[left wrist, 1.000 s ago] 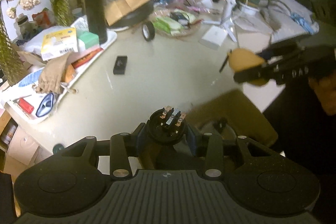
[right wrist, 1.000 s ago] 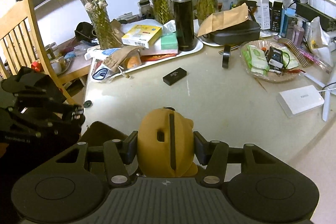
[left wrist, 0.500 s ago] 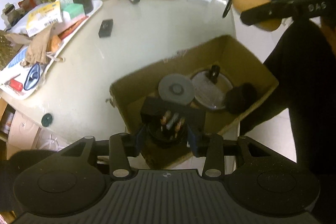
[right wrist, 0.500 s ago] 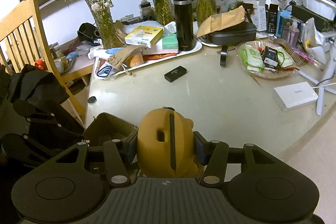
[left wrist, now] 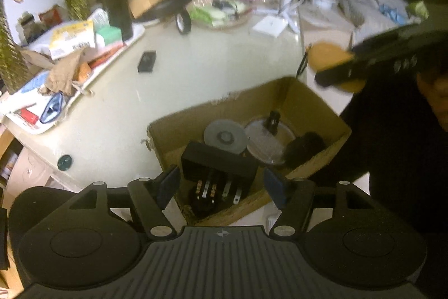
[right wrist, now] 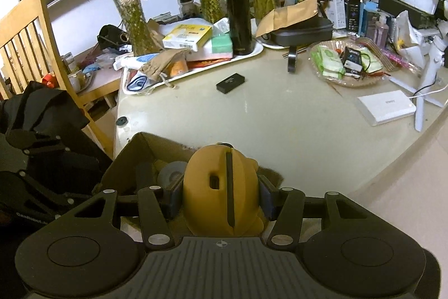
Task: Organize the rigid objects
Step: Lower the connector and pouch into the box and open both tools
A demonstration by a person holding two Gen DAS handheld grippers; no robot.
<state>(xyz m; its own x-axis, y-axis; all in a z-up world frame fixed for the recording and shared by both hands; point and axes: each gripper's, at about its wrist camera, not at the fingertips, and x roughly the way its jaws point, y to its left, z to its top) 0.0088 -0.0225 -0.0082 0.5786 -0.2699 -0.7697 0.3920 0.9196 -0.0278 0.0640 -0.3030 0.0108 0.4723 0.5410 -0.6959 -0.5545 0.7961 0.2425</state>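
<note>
An open cardboard box [left wrist: 308, 94] sits below the table edge, holding a grey disc [left wrist: 225, 135], a glass lid [left wrist: 268, 138] and a black block [left wrist: 221, 170]. My left gripper [left wrist: 221, 187] hangs over the box's near corner with its jaws opening. The round black plug [left wrist: 205, 196] with metal prongs lies in the box between the pads, touched by neither. My right gripper [right wrist: 221, 195] is shut on a yellow rounded toy [right wrist: 221, 187] above the box's corner [right wrist: 145, 147]. In the left wrist view that toy [left wrist: 326, 58] hovers beyond the box's far right corner.
On the pale table [right wrist: 280, 125] lie a small black case [right wrist: 231, 82], a tape roll [left wrist: 183, 21], a white power bank [right wrist: 386, 108], a cluttered tray [right wrist: 196, 69] with a black flask [right wrist: 238, 18], and a bowl of packets [right wrist: 347, 62]. A wooden chair [right wrist: 22, 41] stands left.
My left gripper moved from above the table to over the box, opened, and let the plug drop inside. The right gripper carried the yellow toy closer to the box.
</note>
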